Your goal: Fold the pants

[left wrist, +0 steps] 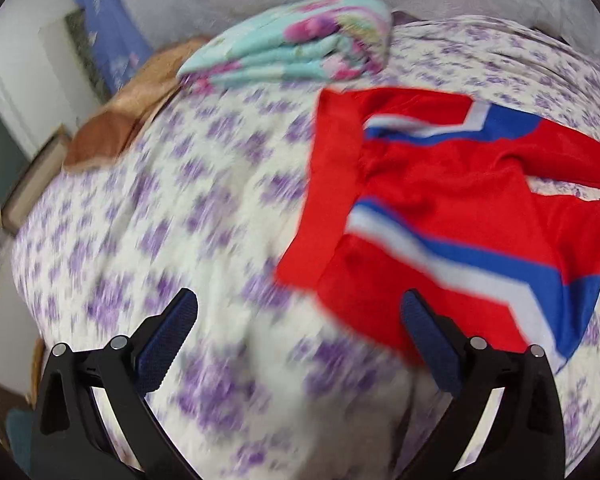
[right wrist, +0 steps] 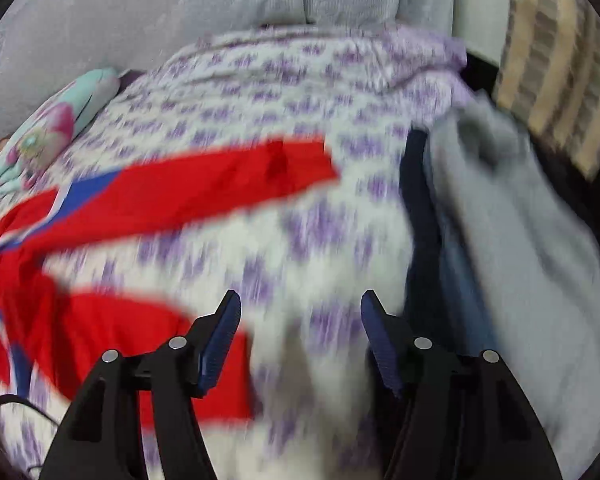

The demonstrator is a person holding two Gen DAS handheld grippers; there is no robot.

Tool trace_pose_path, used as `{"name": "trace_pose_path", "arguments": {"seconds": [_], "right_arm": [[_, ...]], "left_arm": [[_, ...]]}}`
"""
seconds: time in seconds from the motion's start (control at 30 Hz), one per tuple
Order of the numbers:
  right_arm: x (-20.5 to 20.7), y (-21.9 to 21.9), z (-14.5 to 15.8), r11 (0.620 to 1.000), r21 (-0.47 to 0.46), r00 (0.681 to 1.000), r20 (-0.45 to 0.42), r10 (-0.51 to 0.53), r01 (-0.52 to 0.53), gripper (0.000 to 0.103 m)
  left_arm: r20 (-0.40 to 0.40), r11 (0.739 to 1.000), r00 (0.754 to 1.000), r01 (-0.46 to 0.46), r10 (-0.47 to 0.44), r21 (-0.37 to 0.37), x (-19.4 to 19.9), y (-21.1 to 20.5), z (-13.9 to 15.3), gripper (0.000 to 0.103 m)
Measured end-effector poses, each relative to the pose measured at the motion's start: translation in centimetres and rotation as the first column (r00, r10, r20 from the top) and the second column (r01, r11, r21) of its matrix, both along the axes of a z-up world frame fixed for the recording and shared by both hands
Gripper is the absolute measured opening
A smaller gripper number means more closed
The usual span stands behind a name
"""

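Observation:
Red pants [left wrist: 440, 200] with blue and white side stripes lie spread on a bed with a white, purple-flowered sheet [left wrist: 172, 208]. In the left wrist view the waistband faces left and the legs run off to the right. My left gripper [left wrist: 300, 312] is open and empty, above the sheet just left of the waistband's near corner. In the right wrist view the pants [right wrist: 204, 184] lie at the left, legs apart. My right gripper [right wrist: 300, 308] is open and empty over bare sheet [right wrist: 300, 240] next to the near leg end. Both views are blurred.
A folded turquoise floral blanket [left wrist: 296, 52] lies at the bed's far side by a grey headboard [right wrist: 180, 4]. A pile of grey and dark clothes [right wrist: 500, 232] sits right of my right gripper. A brown cloth [left wrist: 120, 120] hangs at the bed's left edge.

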State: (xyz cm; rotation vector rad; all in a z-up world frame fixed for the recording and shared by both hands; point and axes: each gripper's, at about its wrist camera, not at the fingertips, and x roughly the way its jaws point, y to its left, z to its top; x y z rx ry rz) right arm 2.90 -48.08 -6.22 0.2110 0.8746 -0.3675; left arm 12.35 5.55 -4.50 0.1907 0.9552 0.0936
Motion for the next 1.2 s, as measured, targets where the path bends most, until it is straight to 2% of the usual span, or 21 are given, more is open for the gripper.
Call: {"name": "trace_pose_path", "arguments": {"seconds": [0.1,0.17,0.27,0.33,0.43,0.5,0.57,0.6,0.63,0.67,0.7,0.73,0.77,0.83,0.9,1.1,1.2], "right_arm": [[-1.2,0.9,-2.8,0.992,0.127,1.000,-0.026,0.011,-0.008,0.062],[-1.2,1.7,-4.1,0.987,0.163,0.999,-0.040,0.016,-0.010,0.056],[-0.7,2.7,-4.9,0.984,0.176,1.000,-0.013,-0.001,0.004,0.052],[-0.8,3.0,-4.9,0.981,0.194,1.000,-0.004,0.004,-0.003,0.040],[-1.4,2.9,-4.6,0.974,0.227,1.000,0.008,0.011,-0.013,0.039],[-2.2,2.5,-4.4,0.973,0.230,1.000,0.017,0.009,-0.013,0.044],[-2.7,2.0,-4.7,0.971,0.238,1.000,0.020,-0.003,-0.002,0.045],[-2.7,1.9,-4.9,0.967,0.253,1.000,0.024,0.000,-0.007,0.038],[-2.6,2.1,-5.1,0.963,0.266,0.999,0.025,0.025,-0.031,0.023],[-2.3,2.6,-5.2,0.966,0.253,0.999,0.014,0.049,-0.051,0.023],[-2.3,2.9,-5.0,0.973,0.225,0.999,0.016,0.050,-0.052,0.017],[-2.4,3.3,-4.7,0.980,0.192,0.998,0.030,0.051,-0.056,0.009],[-2.5,3.4,-4.5,0.981,0.185,0.998,0.038,0.053,-0.059,0.007],[-3.1,2.6,-3.7,0.977,0.203,0.996,0.074,0.045,-0.059,0.006],[-4.2,1.8,-2.1,0.984,0.173,0.993,0.117,0.023,-0.043,0.006],[-7.9,0.3,3.3,0.997,0.073,0.979,0.203,-0.008,-0.007,0.005],[-10.0,0.1,4.0,1.000,0.023,0.985,0.175,-0.005,0.001,0.005]], "left_arm": [[-0.045,0.998,0.999,-0.032,0.030,-0.054,-0.9,1.5,-1.1,0.099],[-0.062,0.996,0.997,-0.049,0.044,-0.079,-0.7,1.7,-1.7,0.099],[-0.085,0.981,0.995,-0.063,0.048,-0.185,0.6,1.8,-2.1,0.099],[-0.126,0.965,0.991,-0.071,0.040,-0.253,1.9,1.5,-2.7,0.099],[-0.213,0.936,0.976,-0.122,0.051,-0.331,3.3,1.3,-4.4,0.099],[-0.195,0.936,0.978,-0.134,0.072,-0.325,3.5,0.9,-4.6,0.099],[-0.169,0.928,0.983,-0.127,0.071,-0.351,3.8,0.3,-4.4,0.097],[-0.155,0.922,0.986,-0.122,0.068,-0.367,3.9,0.2,-4.2,0.091],[-0.138,0.920,0.988,-0.117,0.069,-0.375,4.1,0.0,-4.0,0.068],[-0.130,0.920,0.988,-0.130,0.087,-0.371,4.3,0.1,-3.9,0.052],[-0.128,0.909,0.988,-0.133,0.090,-0.394,4.3,0.3,-3.8,0.048],[-0.120,0.890,0.989,-0.134,0.089,-0.437,4.2,0.8,-3.6,0.037],[-0.116,0.878,0.990,-0.128,0.083,-0.462,4.1,1.1,-3.5,0.029],[-0.097,0.850,0.992,-0.114,0.075,-0.515,3.5,1.8,-3.1,0.022],[-0.066,0.848,0.994,-0.108,0.087,-0.518,2.9,2.5,-2.2,0.021],[0.026,0.888,0.997,-0.054,0.074,-0.457,0.3,3.5,1.9,0.021],[0.015,0.899,0.998,-0.047,0.059,-0.436,-2.1,4.5,2.2,0.021]]}}
